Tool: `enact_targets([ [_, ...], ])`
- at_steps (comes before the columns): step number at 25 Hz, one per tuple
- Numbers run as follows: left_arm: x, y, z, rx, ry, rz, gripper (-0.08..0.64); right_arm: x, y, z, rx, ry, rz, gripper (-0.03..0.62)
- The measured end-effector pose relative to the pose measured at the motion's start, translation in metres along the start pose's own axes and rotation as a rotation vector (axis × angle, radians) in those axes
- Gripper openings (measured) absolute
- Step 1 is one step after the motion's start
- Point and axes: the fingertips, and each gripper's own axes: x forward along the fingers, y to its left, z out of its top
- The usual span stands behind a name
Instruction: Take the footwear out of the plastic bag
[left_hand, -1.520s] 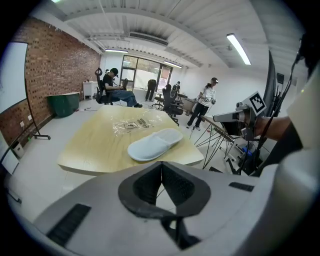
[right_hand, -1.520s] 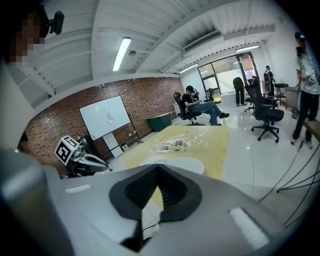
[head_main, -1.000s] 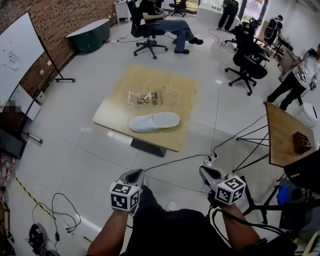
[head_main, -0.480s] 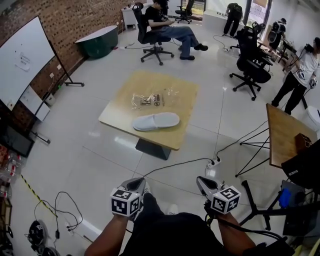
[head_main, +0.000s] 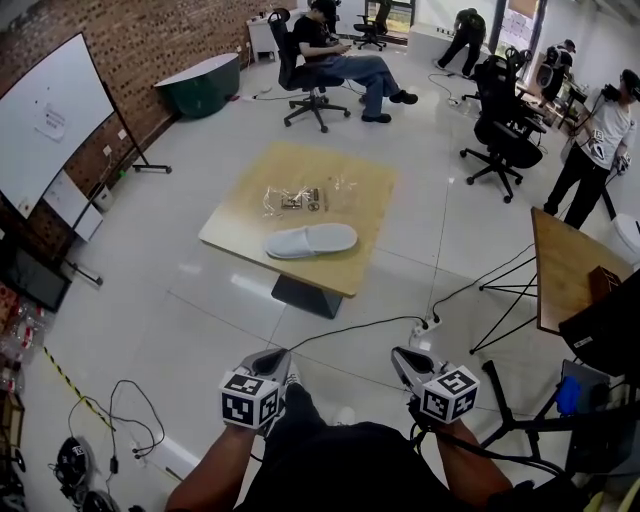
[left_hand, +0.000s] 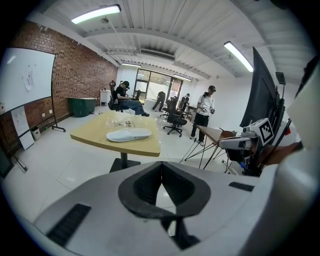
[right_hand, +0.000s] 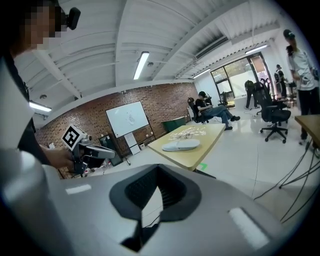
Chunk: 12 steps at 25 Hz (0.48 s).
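A white slipper (head_main: 311, 240) lies on the low wooden table (head_main: 350, 275), outside the bag. Just behind it the clear plastic bag (head_main: 297, 197) lies flat and crumpled. Both grippers hang close to my body, well short of the table. The left gripper (head_main: 268, 362) is shut and empty. The right gripper (head_main: 403, 361) is shut and empty too. In the left gripper view the slipper (left_hand: 129, 134) and the bag (left_hand: 120, 122) sit far beyond the shut left gripper (left_hand: 161, 166). The right gripper view shows the slipper (right_hand: 181, 145) and the bag (right_hand: 190, 132) beyond the shut right gripper (right_hand: 159, 172).
Between me and the table, a black cable (head_main: 350, 325) runs over the tiled floor to a power strip (head_main: 422, 324). A second wooden table (head_main: 560, 270) stands at the right. Office chairs (head_main: 500, 130) and people are beyond. A whiteboard (head_main: 50, 120) leans at the left.
The head view has tilted a little, so the table sits slightly differently in the picture. Both grippers stay shut near my body. The slipper and the bag have not moved.
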Motion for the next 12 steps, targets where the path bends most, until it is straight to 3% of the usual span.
enact_targets([
  [12,-0.002,0.010,0.007,0.007,-0.020,0.035,0.008,-0.009,-0.006,-0.001,0.017,-0.005,-0.001,0.000],
])
